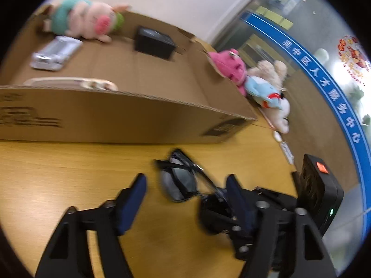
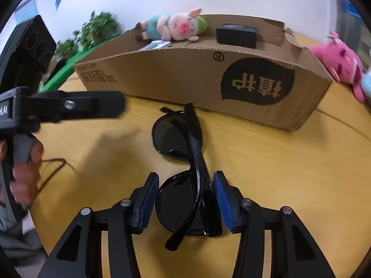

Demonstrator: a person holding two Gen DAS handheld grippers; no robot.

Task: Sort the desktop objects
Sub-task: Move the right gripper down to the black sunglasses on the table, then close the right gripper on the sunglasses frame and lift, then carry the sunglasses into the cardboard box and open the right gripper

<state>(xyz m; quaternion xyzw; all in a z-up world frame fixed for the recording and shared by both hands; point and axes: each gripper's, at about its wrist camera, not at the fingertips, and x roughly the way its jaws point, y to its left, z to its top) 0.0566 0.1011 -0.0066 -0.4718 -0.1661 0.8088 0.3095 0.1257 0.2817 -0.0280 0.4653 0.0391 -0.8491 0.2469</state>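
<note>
**Black sunglasses between the right tongs, box waiting behind**

Black-framed sunglasses point(image 2: 183, 162) lie folded on the yellow wooden bench point(image 2: 289, 173), just in front of the open cardboard box point(image 2: 185, 78). The right tongs point(image 2: 185, 199) straddle the near lens and folded arm; the blue pads look to be touching or just beside the frame, and I cannot tell whether they truly press on it. The left tongs point(image 1: 185, 199) stand apart, empty, near the far lens.

Inside the box sit a plush pig point(image 2: 178, 26), a small black box point(image 2: 236, 36) and a silver packet point(image 1: 55, 53).

My worry: the pads catch only one lens and the loose arm, so the glossy frame may twist, slip out on lifting, or the arm may spring open. The left tongs, close by, could knock the free end.
</note>
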